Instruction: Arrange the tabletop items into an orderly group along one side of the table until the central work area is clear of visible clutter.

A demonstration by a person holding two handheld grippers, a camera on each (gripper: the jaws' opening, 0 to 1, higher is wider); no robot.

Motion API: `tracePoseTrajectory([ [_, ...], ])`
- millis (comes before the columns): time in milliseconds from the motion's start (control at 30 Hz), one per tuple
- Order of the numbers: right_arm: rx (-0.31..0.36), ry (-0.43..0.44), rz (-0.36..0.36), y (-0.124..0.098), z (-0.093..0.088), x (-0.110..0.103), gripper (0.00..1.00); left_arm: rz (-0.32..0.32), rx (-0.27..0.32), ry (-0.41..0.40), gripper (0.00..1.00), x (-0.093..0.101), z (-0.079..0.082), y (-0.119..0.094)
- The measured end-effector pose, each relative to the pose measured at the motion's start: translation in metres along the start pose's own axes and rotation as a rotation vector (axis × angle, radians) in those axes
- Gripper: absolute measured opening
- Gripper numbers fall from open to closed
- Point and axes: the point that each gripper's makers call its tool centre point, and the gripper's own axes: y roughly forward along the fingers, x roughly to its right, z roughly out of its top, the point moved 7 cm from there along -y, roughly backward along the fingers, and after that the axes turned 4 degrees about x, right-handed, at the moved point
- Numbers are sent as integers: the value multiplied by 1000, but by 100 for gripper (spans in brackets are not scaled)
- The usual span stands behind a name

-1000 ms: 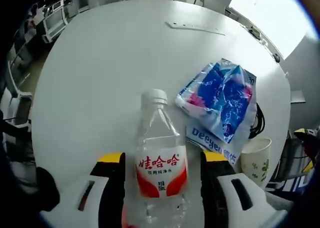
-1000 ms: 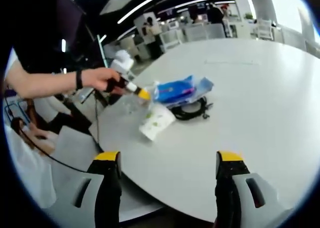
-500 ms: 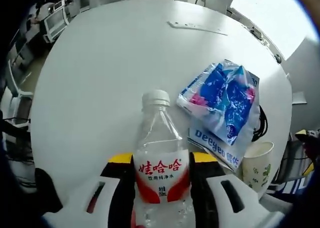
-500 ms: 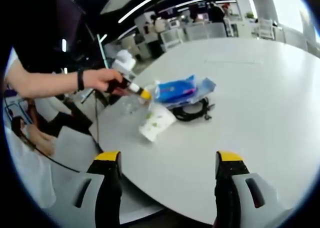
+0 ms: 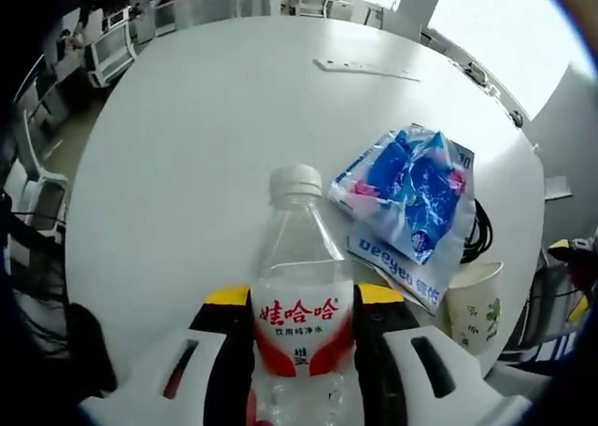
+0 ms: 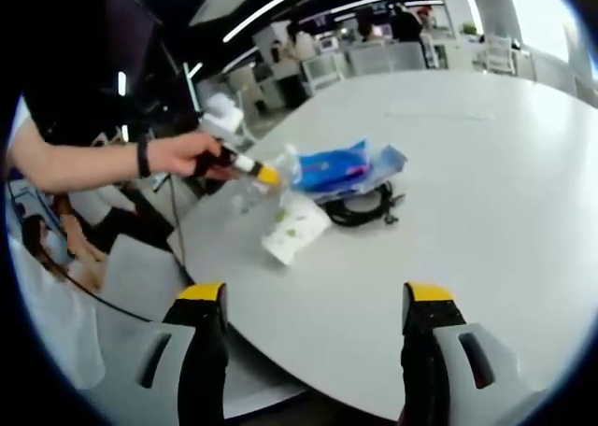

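At the bottom centre of the left gripper view, the left hand-held gripper (image 5: 303, 319) has its yellow-tipped jaws pressed against both sides of a clear water bottle (image 5: 301, 305) with a red and white label and a white cap, standing upright in the frame. Right of the bottle, a blue and white plastic packet (image 5: 413, 202) lies on the white round desk (image 5: 187, 127), with a black cable (image 5: 480, 232) coiled at its right edge and a paper cup (image 5: 475, 306) at lower right. Toward the top of the frame a flat white strip (image 5: 364, 68) lies on the desk.

Low in the right gripper view, the right hand-held gripper (image 6: 313, 300) has its jaws wide apart, holding nothing. Beyond it, at left of centre, a person's hand (image 6: 187, 152) grips the left tool beside the packet.
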Motion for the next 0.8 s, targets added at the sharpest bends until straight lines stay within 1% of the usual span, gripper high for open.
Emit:
tracePoseTrajectory([
  [100, -2, -6, 11, 1, 1, -1, 75, 10, 29, -10, 40, 0, 0, -7],
  [167, -5, -13, 22, 3, 2, -2, 75, 21, 64, -10, 40, 3, 0, -15],
  [233, -13, -21, 32, 4, 3, -3, 75, 32, 76, 5, 40, 3, 0, -18],
  [433, -15, -41, 57, 7, 9, -3, 75, 57, 127, 5, 39, 4, -1, -34],
  [600, -18, -61, 72, 9, 13, -1, 75, 68, 152, 5, 39, 6, -6, -44],
  [800, -12, -63, 79, 11, 14, -2, 75, 75, 171, 13, 39, 9, -11, -52],
])
